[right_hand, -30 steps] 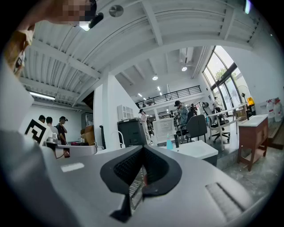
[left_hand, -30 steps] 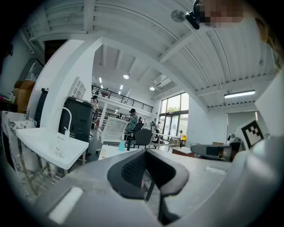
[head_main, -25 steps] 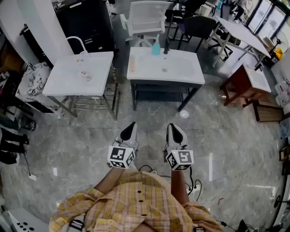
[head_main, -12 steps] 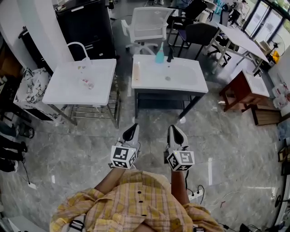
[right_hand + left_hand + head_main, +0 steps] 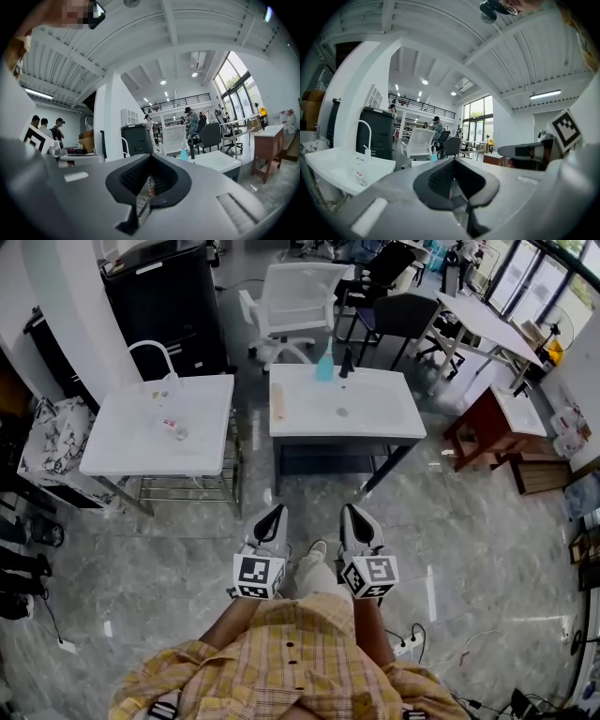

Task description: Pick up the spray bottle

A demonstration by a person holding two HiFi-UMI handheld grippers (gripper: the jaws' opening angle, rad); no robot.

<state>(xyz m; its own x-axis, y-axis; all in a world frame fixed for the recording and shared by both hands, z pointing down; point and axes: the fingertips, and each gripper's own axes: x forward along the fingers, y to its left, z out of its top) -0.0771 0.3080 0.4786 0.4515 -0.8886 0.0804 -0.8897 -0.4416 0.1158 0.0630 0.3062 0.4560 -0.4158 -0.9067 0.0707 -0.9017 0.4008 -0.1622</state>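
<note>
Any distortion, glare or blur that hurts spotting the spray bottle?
Head view: sharp, bent at the edges, light streaks glare on the glossy floor; spray bottle small but clear. Left and right gripper views: heavy fisheye, black corners, near jaws soft.

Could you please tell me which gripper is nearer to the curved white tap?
Left. In the head view the left gripper hovers over the grey floor, below and right of the curved white tap; the right gripper is beside it, farther right.
</note>
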